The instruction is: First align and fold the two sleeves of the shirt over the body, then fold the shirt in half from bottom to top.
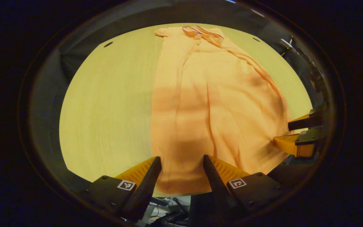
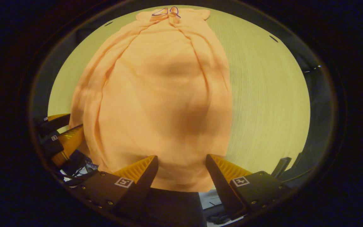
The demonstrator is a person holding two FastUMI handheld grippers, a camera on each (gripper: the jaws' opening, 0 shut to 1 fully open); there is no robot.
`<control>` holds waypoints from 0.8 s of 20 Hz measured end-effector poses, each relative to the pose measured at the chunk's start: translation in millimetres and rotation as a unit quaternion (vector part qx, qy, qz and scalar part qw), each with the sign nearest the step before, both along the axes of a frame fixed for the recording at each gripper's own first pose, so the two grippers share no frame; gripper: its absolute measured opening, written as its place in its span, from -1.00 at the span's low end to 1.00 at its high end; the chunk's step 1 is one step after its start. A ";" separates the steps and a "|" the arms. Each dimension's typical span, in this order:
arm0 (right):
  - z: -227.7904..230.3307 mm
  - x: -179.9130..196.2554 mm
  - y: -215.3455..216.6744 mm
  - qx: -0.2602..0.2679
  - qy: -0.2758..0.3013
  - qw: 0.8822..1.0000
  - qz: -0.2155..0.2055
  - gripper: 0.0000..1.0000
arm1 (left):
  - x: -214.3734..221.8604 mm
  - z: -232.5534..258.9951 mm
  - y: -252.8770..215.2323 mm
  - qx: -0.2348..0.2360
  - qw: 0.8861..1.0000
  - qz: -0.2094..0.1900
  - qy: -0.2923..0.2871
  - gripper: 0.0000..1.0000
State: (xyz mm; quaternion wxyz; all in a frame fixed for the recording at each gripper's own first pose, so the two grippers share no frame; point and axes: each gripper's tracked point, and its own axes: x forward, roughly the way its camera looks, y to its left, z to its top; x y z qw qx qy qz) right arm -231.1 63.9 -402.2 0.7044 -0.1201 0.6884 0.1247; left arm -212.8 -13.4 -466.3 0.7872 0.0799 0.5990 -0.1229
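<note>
Orange shirt (image 1: 213, 107) lying lengthwise on pale table (image 1: 106, 104), left claw (image 1: 182, 171) spread over its hem (collar far end)

Recording booth: pale wooden table (image 1: 106, 104); dark surrounding walls (image 2: 321, 94)

Each handheld tool carried two wedge-shaped fingers with ribbed inner faces, mounted on dark, boxy carriage blocks. In the left gripper view, the left gripper (image 1: 182, 167) showed a small square black-and-white marker tag (image 1: 126, 185) on each block, with round screw heads (image 1: 104, 177) set along the blocks' upper edges. In the right gripper view, the right gripper (image 2: 181, 167) bore matching square tags (image 2: 123, 182) and a row of small screws (image 2: 109, 202) near the lower edge of its blocks. Seen from the side, farther off in the left gripper view, the right gripper's fingers (image 1: 290, 144) tapered to blunt tips, with a dark housing behind them.
</note>
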 end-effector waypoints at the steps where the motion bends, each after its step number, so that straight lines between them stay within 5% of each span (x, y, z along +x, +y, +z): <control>1: 0.1 0.2 -1.1 -0.001 0.002 1.000 -0.001 0.94 | 1.5 0.3 -2.1 0.000 1.000 0.002 -0.001 0.51; 4: 0.8 1.2 -7.7 -0.001 0.003 1.000 -0.023 0.02 | 4.9 -1.7 -14.4 0.000 1.000 -0.011 -0.005 -0.06; 6: -1.6 3.9 -9.6 0.007 0.006 0.999 -0.046 -0.46 | 4.9 -2.3 -16.6 0.009 1.000 -0.021 -0.006 -0.60; 7: -0.5 3.5 -9.8 0.012 0.009 0.999 -0.049 -0.63 | 4.1 -2.5 -17.6 0.013 1.000 -0.020 -0.001 -0.61; 10: 0.5 4.5 -10.1 0.009 0.009 0.999 -0.037 -0.64 | 5.8 -2.4 -18.6 0.013 1.000 -0.011 -0.001 -0.79; 12: 5.5 5.5 -11.1 0.012 0.001 0.999 -0.048 -0.99 | 4.8 -1.3 -17.2 0.019 1.000 -0.007 0.000 -0.80; 16: 0.4 3.6 -8.6 0.022 0.010 0.998 -0.060 -0.98 | 6.3 0.5 -16.8 0.021 1.000 -0.001 -0.003 -0.84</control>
